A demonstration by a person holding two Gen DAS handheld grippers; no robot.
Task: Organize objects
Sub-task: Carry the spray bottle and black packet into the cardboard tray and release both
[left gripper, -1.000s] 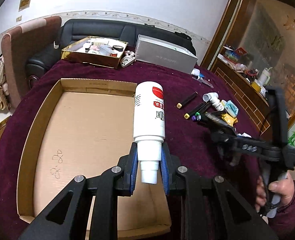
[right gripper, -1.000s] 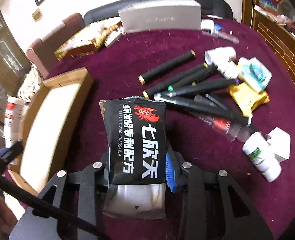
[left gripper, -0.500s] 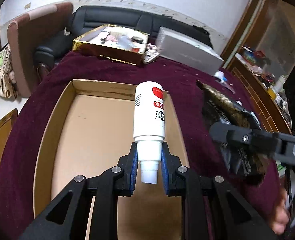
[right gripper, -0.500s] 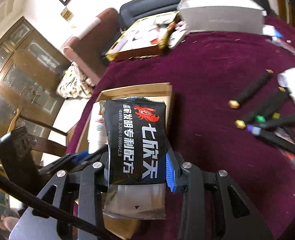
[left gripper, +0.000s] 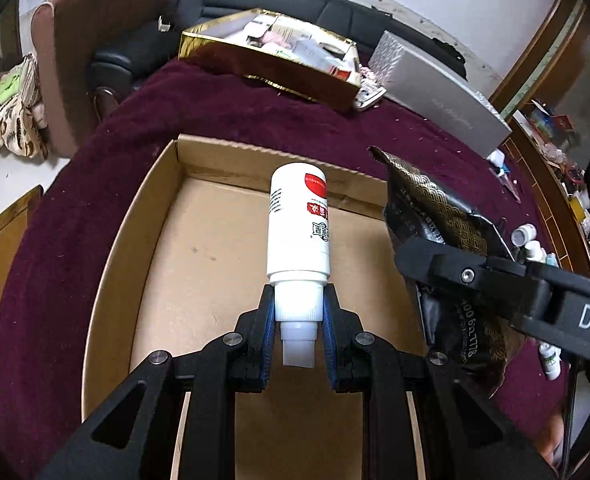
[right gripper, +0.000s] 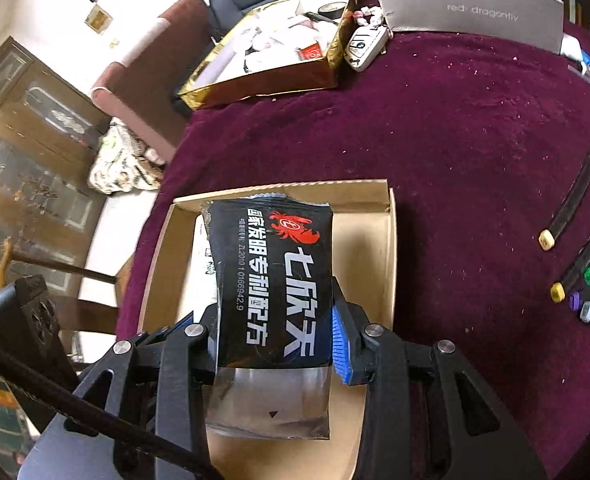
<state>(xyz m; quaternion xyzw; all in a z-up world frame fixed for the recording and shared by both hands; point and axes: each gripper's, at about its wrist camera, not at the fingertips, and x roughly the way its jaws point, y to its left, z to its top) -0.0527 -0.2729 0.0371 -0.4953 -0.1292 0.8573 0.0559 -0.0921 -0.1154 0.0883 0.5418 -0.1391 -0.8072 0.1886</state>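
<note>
My left gripper [left gripper: 298, 312] is shut on the cap end of a white bottle [left gripper: 299, 226] with a red label, held above the open cardboard box [left gripper: 135, 216]. My right gripper [right gripper: 273, 320] is shut on a black snack packet [right gripper: 273, 280] with a red crab logo, held over the same box [right gripper: 391, 248]. The packet [left gripper: 435, 216] and the right gripper's arm also show in the left wrist view, over the box's right side. The box floor looks bare.
A gold tray of small items [left gripper: 271, 64] and a grey shoebox [left gripper: 435, 84] sit at the table's far side, with a car key [right gripper: 365, 46] between them. Several black markers [right gripper: 575, 240] and small bottles [left gripper: 531, 240] lie on the maroon cloth to the right.
Both grippers moved over the cardboard box. The right gripper swung left from the marker pile, carrying the packet above the box's right side. The left gripper moved forward with the bottle.
</note>
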